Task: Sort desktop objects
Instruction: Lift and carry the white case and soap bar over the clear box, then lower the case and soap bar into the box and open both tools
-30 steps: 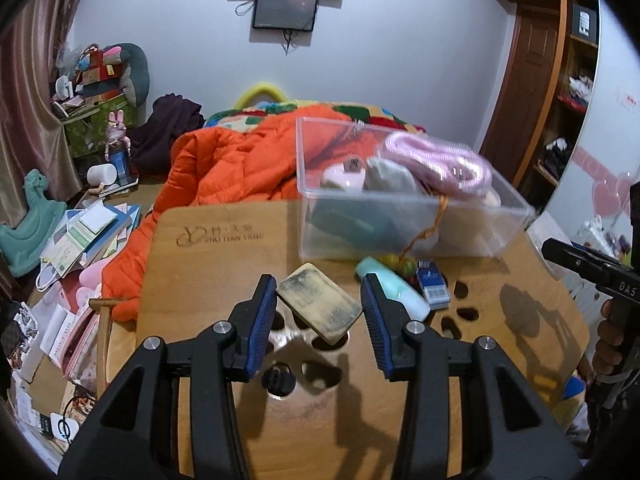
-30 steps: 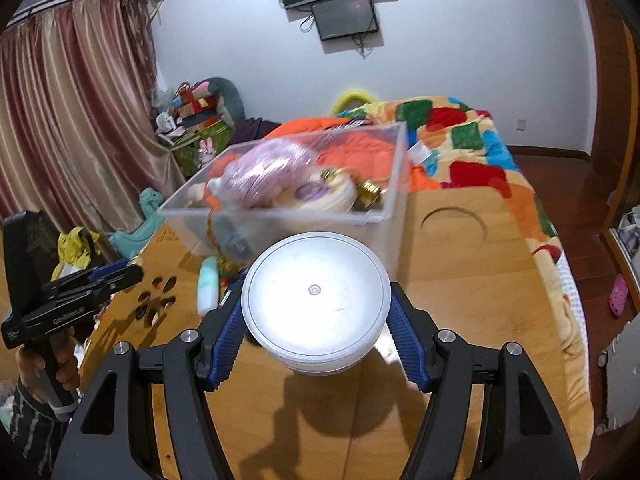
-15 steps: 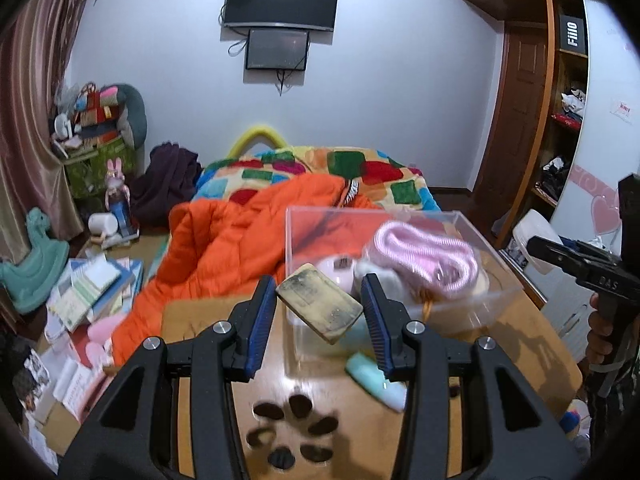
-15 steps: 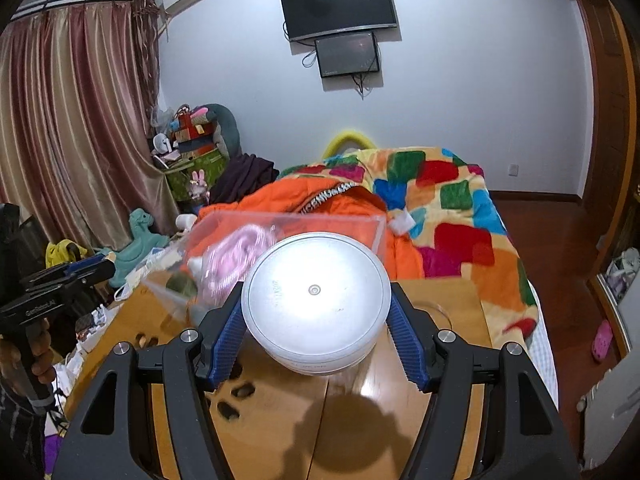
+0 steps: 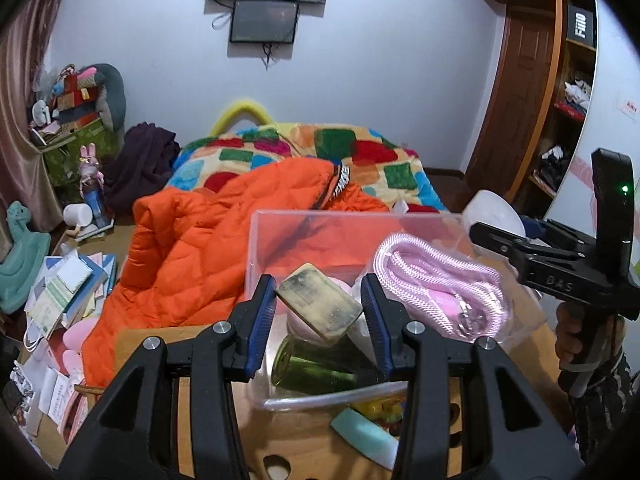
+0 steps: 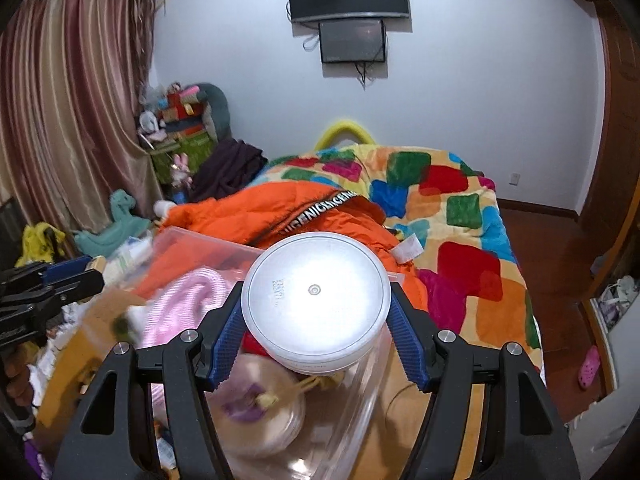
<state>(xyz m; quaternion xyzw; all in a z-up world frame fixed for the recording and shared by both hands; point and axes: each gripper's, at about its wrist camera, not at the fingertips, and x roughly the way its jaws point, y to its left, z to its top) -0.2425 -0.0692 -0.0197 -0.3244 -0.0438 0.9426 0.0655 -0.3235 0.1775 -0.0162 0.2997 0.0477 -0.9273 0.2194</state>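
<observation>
My left gripper (image 5: 320,308) is shut on a worn yellowish rectangular block (image 5: 320,304) and holds it tilted above the clear plastic bin (image 5: 280,400). The bin holds a pink coiled rope (image 5: 436,280), a green glass jar (image 5: 312,364) and other items. My right gripper (image 6: 316,332) is shut on a round white lidded container (image 6: 316,300), held over the bin's right end (image 6: 360,408). The right gripper with the container also shows at the right of the left wrist view (image 5: 496,236).
The bin stands on a wooden table (image 5: 296,436) with cut-out holes. A mint tube (image 5: 364,432) and small colourful items lie in front of the bin. An orange jacket (image 5: 200,248) and patchwork bed lie behind. Books (image 5: 64,292) clutter the floor at left.
Both grippers rose from the table and moved forward over the bin, each keeping its object. The block left the tabletop; the container now hovers above the bin's contents.
</observation>
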